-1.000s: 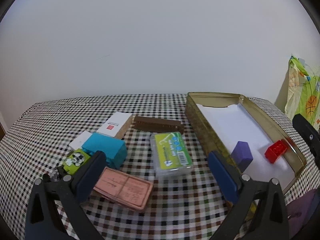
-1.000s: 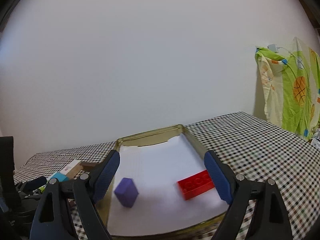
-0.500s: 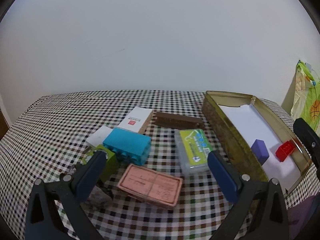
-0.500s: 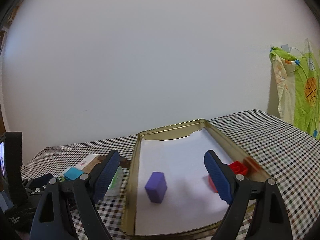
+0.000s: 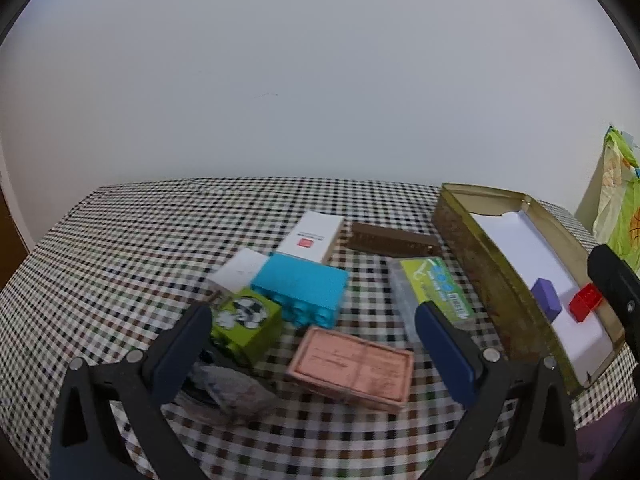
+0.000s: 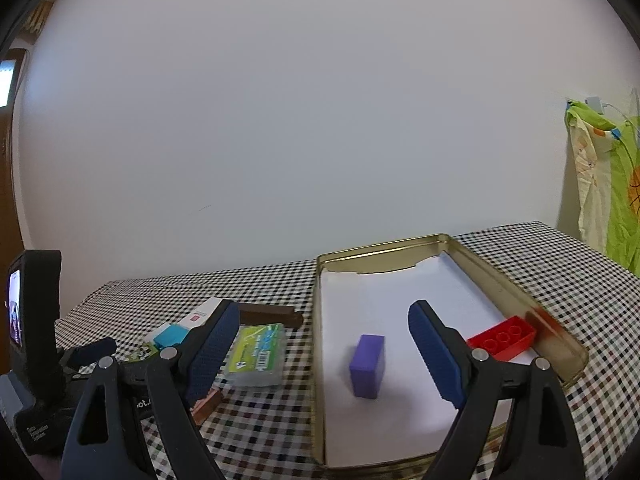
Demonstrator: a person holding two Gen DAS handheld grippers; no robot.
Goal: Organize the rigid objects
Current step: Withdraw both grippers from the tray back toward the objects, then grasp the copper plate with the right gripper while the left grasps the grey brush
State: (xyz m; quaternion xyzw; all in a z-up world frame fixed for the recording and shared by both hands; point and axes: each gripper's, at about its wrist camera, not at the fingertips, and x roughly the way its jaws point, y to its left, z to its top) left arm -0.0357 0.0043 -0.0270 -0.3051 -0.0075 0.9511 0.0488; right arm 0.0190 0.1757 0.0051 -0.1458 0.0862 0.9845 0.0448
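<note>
A gold tin (image 5: 472,248) (image 6: 316,320) lined with white paper holds a purple block (image 5: 546,298) (image 6: 367,364) and a red brick (image 5: 585,307) (image 6: 502,338). Left of the tin lie a clear case with a green label (image 5: 434,292) (image 6: 258,354), a brown bar (image 5: 394,239) (image 6: 268,315), a white box (image 5: 312,236), a blue brick (image 5: 302,292), a green patterned cube (image 5: 246,322) and a pink slab (image 5: 352,364). My left gripper (image 5: 310,344) is open above the pink slab, holding nothing. My right gripper (image 6: 320,348) is open over the tin's left wall, also with nothing in it.
The table wears a black-and-white checked cloth (image 5: 140,248). A grey stone-like lump (image 5: 232,388) lies by my left finger. A green patterned cloth (image 6: 608,184) hangs at the right. A white wall runs behind the table. The left gripper's body (image 6: 36,344) shows at the right wrist view's left edge.
Both views have swung left: the tin has slid right in each frame, and the loose objects have come toward the middle of the left wrist view. Both grippers stayed open.
</note>
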